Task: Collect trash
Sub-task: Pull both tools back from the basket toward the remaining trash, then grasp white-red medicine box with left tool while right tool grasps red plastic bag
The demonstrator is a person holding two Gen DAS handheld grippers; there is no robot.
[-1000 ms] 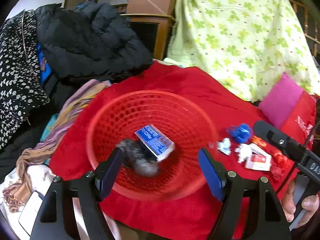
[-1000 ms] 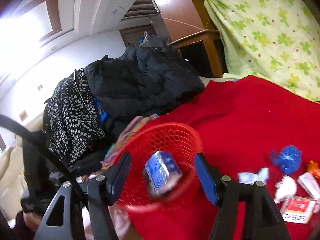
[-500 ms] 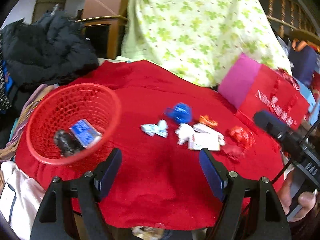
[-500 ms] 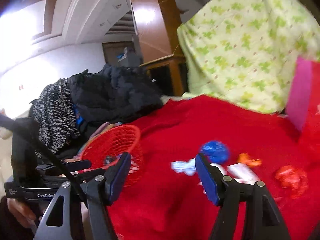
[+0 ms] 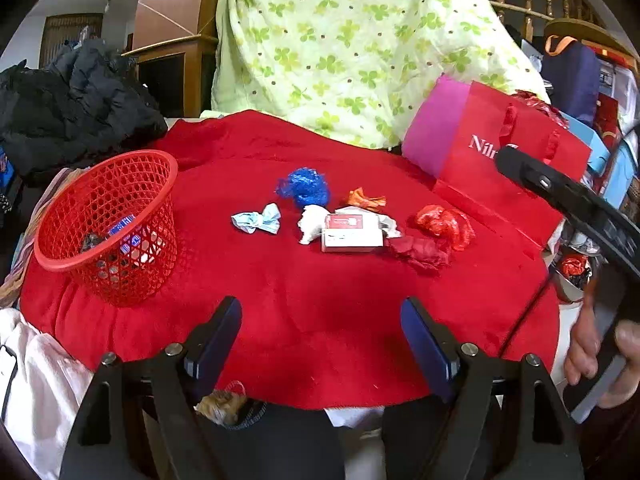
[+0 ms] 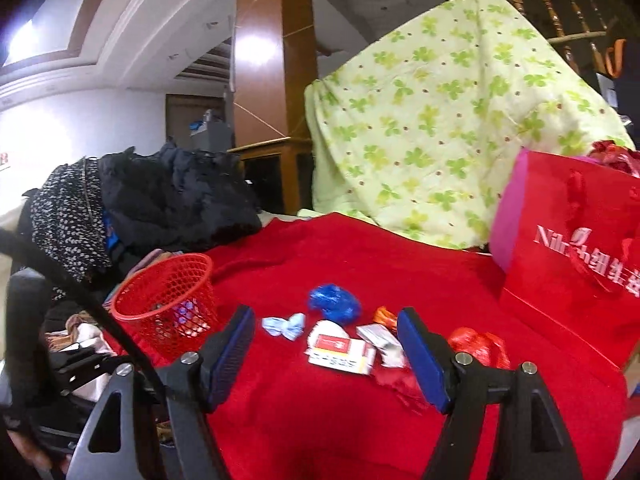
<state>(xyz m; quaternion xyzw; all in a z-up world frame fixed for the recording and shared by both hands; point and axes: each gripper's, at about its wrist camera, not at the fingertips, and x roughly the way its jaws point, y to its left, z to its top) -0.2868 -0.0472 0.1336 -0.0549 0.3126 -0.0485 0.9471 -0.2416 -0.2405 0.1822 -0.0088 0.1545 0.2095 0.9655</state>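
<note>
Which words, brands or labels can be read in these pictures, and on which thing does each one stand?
"Nil…": white letters on the red gift bag; the rest is hidden by the ribbon handle.
Chinese characters under it on the same bag: too blurred to read.
Print on the red and white box: too small to read.
Print on the blue packet inside the red basket: not readable through the mesh.

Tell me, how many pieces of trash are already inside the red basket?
2 that I can see in the red basket: a blue box and a dark lump on its left. The mesh wall may hide more.
</note>
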